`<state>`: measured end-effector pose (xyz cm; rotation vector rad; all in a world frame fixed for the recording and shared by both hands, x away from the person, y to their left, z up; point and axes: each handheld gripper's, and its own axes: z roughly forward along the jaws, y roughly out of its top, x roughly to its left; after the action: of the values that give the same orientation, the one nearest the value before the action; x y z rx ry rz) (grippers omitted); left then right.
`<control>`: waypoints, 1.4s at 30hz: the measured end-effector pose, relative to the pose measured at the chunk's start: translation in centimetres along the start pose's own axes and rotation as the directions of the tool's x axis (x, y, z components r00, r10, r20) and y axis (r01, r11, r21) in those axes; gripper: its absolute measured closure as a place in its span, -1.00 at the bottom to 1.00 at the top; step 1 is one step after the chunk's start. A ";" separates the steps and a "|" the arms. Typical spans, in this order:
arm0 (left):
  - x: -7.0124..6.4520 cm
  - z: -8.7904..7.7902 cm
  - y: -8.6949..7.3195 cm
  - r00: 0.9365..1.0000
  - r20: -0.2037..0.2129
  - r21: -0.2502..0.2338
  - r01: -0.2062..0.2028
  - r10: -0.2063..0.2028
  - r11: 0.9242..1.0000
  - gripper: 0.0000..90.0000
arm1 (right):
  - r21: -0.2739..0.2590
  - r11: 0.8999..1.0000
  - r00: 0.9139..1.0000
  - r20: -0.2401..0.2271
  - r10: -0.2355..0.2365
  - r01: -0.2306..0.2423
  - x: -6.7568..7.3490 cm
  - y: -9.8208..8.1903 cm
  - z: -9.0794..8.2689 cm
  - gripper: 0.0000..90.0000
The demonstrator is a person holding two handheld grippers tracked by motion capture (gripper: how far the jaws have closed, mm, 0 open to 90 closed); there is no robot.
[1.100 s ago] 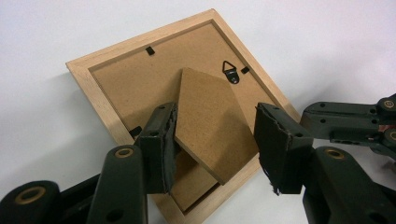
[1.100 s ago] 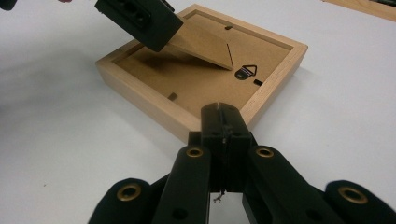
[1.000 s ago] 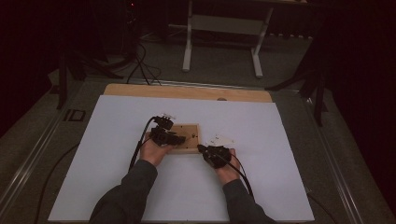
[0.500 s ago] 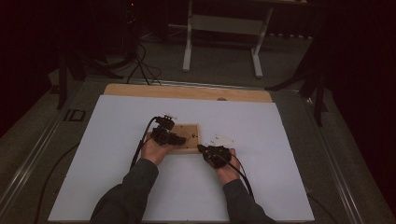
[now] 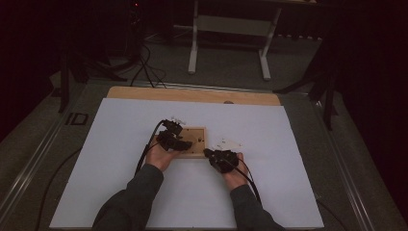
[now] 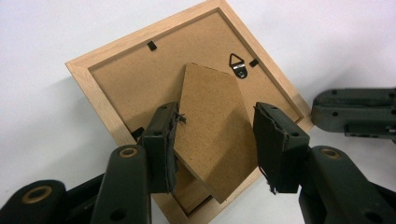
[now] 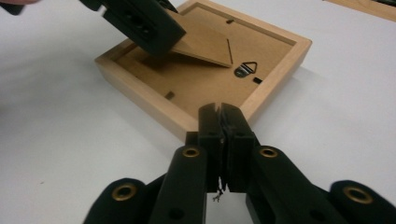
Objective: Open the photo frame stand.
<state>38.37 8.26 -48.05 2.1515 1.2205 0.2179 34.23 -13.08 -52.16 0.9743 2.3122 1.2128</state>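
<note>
A wooden picture frame (image 5: pixel 188 142) lies face down on the white sheet (image 5: pixel 120 159) that covers the table. Its brown back board (image 6: pixel 140 88) faces up.

The left gripper (image 6: pixel 215 144) is right over the frame. Its jaws stand on the two sides of the cardboard stand flap (image 6: pixel 212 135). The flap is lifted up off the back board and tilts. One pad (image 6: pixel 164 144) touches the flap's edge. The other pad (image 6: pixel 273 144) is a little apart from the flap, so the gripper is not squeezing it. It is loose around the flap. Just past the far tip of the flap sits a small metal hanging loop (image 6: pixel 237 64). Little black clips (image 6: pixel 152 45) sit along the inside edge of the frame.

The right gripper (image 7: pixel 224 122) is just in front of a corner of the frame (image 7: pixel 205 74). Its tips are very near the wood, but I cannot tell if they touch it. Its jaws have just been opening a tiny bit, yet the pads look pressed together, and nothing is between them. Beyond it, on the far side of the frame, the left gripper (image 7: pixel 140 23) holds the flap (image 7: pixel 201 44) up.

In the high view, both hands are close together, the left gripper (image 5: pixel 172 137) over the frame and the right gripper (image 5: pixel 214 156) beside the frame's near right corner. Some small white bits (image 5: pixel 230 142) lie on the sheet just past the right gripper.
</note>
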 end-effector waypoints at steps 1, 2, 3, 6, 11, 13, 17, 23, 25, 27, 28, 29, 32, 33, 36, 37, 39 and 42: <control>-0.1 0.0 0.0 1.000 -0.004 -0.002 -0.007 0.007 1.000 0.16 | -0.001 1.000 1.000 0.000 0.003 -0.003 -0.1 0.0 -0.1 0.89; -0.2 -0.1 0.0 1.000 -0.009 -0.005 -0.011 0.011 1.000 0.16 | -0.007 1.000 1.000 0.001 0.011 -0.011 -0.2 0.1 -0.2 0.88; -0.2 -0.1 0.0 1.000 -0.012 -0.008 -0.016 0.016 1.000 0.16 | -0.013 1.000 1.000 0.001 0.014 -0.014 -0.4 0.1 -0.3 0.86; -0.4 -0.2 -0.1 0.999 -0.020 -0.019 -0.027 0.026 0.999 0.16 | -0.024 0.999 1.000 -0.002 0.024 -0.024 -0.7 0.3 -0.8 0.79; -1.0 -0.4 -0.1 0.998 -0.047 -0.039 -0.052 0.050 0.998 0.16 | -0.041 0.999 0.999 0.002 0.034 -0.034 -1.1 0.6 -1.4 0.61; -1.1 -0.4 -0.1 0.997 -0.053 -0.042 -0.061 0.059 0.997 0.16 | -0.046 0.998 0.999 0.003 0.033 -0.033 -1.3 0.6 -1.5 0.58; -1.4 -0.6 -0.3 0.994 -0.068 -0.044 -0.086 0.083 0.995 0.16 | -0.051 0.998 0.999 -0.003 0.045 -0.045 -1.5 0.8 -1.9 0.49; -2.0 -0.8 -0.6 0.989 -0.094 -0.058 -0.119 0.113 0.991 0.16 | -0.051 0.998 0.999 -0.012 0.045 -0.046 -1.6 1.1 -2.2 0.43; -2.2 -0.8 -0.7 0.987 -0.103 -0.064 -0.130 0.123 0.989 0.16 | -0.051 0.998 0.999 -0.012 0.045 -0.045 -1.7 1.2 -2.3 0.42; -2.4 -0.9 -0.9 0.984 -0.115 -0.068 -0.143 0.135 0.987 0.16 | -0.048 0.998 0.999 -0.008 0.040 -0.040 -1.8 1.3 -2.3 0.41; -2.4 -0.9 -1.0 0.983 -0.119 -0.070 -0.147 0.138 0.987 0.16 | -0.046 0.998 0.999 -0.005 0.041 -0.042 -1.8 1.3 -2.3 0.40; -2.5 -0.9 -1.0 0.983 -0.120 -0.074 -0.149 0.140 0.986 0.16 | -0.046 0.998 0.999 -0.003 0.041 -0.041 -1.8 1.4 -2.4 0.39; -2.7 -1.0 -1.2 0.980 -0.132 -0.082 -0.160 0.148 0.984 0.16 | -0.047 0.998 0.999 -0.004 0.037 -0.037 -2.0 1.7 -2.7 0.38; -2.8 -1.0 -1.3 0.979 -0.135 -0.086 -0.163 0.150 0.983 0.16 | -0.049 0.998 0.999 -0.001 0.034 -0.034 -2.1 1.9 -2.9 0.37; -2.9 -1.0 -1.5 0.978 -0.143 -0.095 -0.169 0.155 0.981 0.16 | -0.063 0.997 0.999 0.007 0.049 -0.048 -2.6 2.5 -3.3 0.37; -2.9 -1.0 -1.5 0.977 -0.145 -0.099 -0.169 0.154 0.981 0.16 | -0.067 0.996 0.999 0.010 0.052 -0.051 -2.8 2.7 -3.4 0.37; -3.0 -1.0 -1.7 0.976 -0.150 -0.106 -0.178 0.161 0.978 0.16 | -0.078 0.996 0.999 0.014 0.053 -0.052 -3.1 3.2 -3.6 0.37; -3.1 -1.0 -2.0 0.974 -0.156 -0.118 -0.183 0.164 0.976 0.16 | -0.086 0.995 0.999 0.019 0.051 -0.049 -3.3 4.0 -3.9 0.37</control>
<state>34.82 6.90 -47.98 2.1568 1.0641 0.5248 35.92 -16.15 -46.67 1.0154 2.2129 1.3039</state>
